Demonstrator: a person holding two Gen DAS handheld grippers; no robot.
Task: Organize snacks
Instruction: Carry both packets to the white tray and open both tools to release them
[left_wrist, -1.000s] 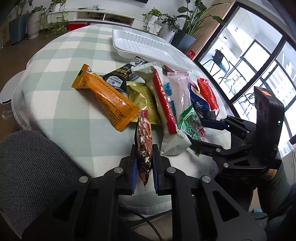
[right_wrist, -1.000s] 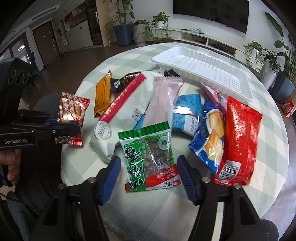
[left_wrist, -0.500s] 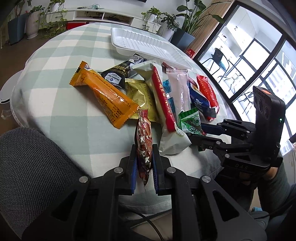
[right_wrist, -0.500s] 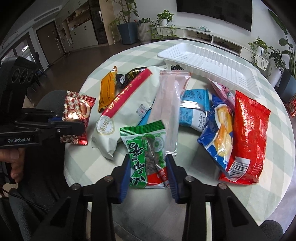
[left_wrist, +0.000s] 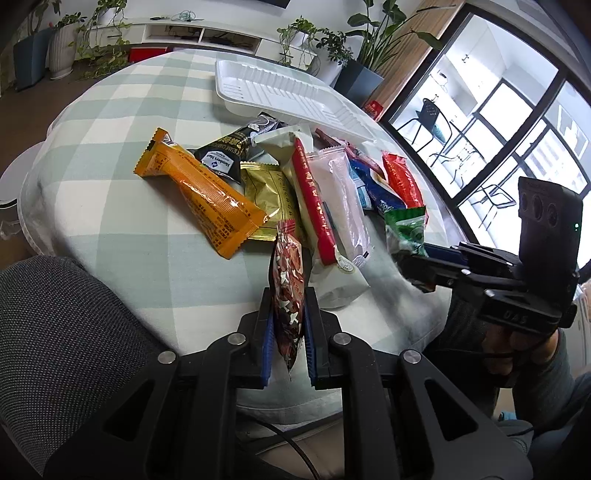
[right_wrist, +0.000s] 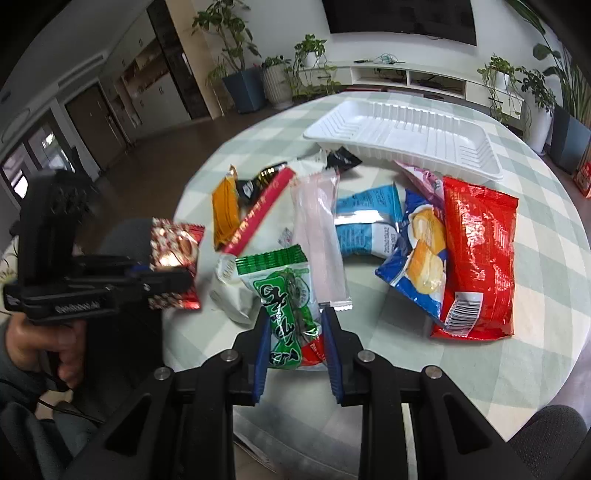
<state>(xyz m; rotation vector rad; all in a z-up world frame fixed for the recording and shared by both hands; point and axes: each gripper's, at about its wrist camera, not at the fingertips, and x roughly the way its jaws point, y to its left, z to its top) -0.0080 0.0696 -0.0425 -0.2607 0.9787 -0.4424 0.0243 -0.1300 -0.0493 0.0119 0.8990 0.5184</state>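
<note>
My left gripper (left_wrist: 288, 295) is shut on a small red-brown snack packet (left_wrist: 287, 273), held upright over the near table edge; that red packet (right_wrist: 173, 251) also shows at the left of the right wrist view. My right gripper (right_wrist: 295, 314) is shut on a green snack packet (right_wrist: 286, 299), lifted a little off the cloth and squeezed narrow; from the left wrist view the green packet (left_wrist: 404, 230) sticks out of that gripper at the right. A white ribbed tray (right_wrist: 406, 136) lies empty at the far side of the table.
Loose snacks lie in a pile on the round checked tablecloth (left_wrist: 110, 206): an orange bar (left_wrist: 199, 195), a gold sachet (left_wrist: 267, 195), a pink-white pack (right_wrist: 319, 236), blue packs (right_wrist: 365, 221) and a red bag (right_wrist: 476, 254). A grey chair back (left_wrist: 62, 332) stands near left.
My right gripper's jaws closed onto the green packet, which crumpled narrower and rose off the table. The left gripper with its red packet stayed still.
</note>
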